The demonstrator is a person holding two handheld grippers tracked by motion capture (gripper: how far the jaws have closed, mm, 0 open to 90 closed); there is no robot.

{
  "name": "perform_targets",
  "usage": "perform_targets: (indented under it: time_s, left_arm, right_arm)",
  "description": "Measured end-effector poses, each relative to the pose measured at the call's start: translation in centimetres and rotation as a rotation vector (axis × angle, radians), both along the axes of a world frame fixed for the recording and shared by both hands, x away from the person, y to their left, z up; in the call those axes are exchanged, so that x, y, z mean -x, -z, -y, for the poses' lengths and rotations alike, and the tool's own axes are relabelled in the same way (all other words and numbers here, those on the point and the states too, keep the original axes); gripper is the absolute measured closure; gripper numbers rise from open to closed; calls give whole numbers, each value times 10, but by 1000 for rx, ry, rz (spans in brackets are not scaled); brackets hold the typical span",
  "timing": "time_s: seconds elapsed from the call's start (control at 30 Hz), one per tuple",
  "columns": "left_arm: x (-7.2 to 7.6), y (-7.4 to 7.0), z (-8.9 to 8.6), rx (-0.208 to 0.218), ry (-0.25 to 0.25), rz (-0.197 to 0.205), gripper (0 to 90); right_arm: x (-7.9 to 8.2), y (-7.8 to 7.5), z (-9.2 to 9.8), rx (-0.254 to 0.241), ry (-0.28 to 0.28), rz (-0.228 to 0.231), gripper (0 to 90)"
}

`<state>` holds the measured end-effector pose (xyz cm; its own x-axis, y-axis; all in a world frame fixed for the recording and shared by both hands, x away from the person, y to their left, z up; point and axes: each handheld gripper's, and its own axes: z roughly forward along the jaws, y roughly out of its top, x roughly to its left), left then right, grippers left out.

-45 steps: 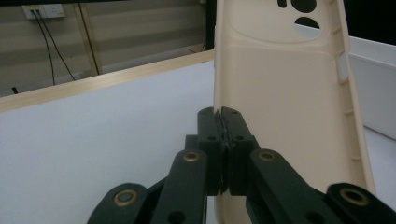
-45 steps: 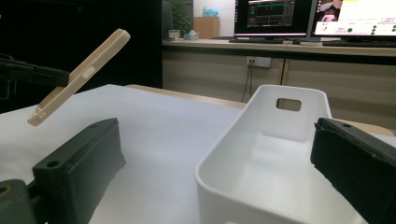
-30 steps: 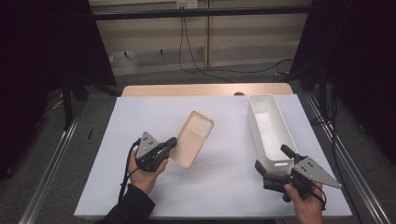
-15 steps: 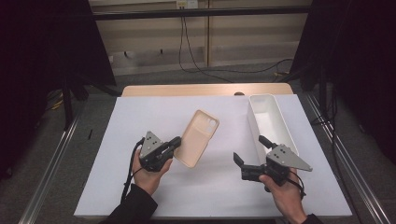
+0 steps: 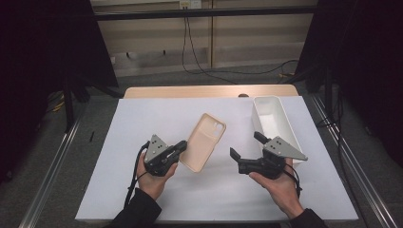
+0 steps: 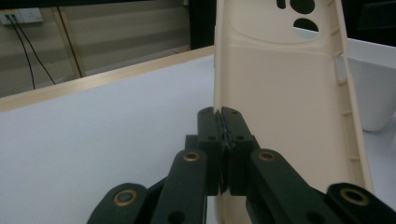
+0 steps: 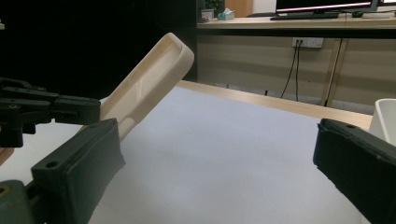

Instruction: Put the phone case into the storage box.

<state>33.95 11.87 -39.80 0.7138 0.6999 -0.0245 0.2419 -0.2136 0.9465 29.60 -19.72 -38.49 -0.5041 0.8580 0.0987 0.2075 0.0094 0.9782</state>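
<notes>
Above table, left gripper [image 5: 179, 146] pinching phone case [image 5: 204, 141]

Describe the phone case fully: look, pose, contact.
The phone case is beige, soft-looking and matte, with camera cutouts near its far end and button notches along one side. It is empty, open side up. The left gripper is shut on its near long edge and holds it tilted above the white table, far end raised. Nothing else touches it; the open right gripper is apart from it.
</notes>
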Motion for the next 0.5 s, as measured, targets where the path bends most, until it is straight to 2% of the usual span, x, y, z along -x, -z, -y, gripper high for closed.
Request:
perform_targets:
  time_s: [0.13,0.27,0.5]
  left_arm:
    - [-1,0,3,4,5,5,878]
    - [1,1,7,-18,5,19,879]
    - [1,3,10,-13,9,20,878]
  right_arm:
    - [-6,-3,-6,-28,-17,-17,25]
    - [-12,-8,-11,-56,-29,-23,65]
    - [-19,-10,-21,-61,-22,-29,136]
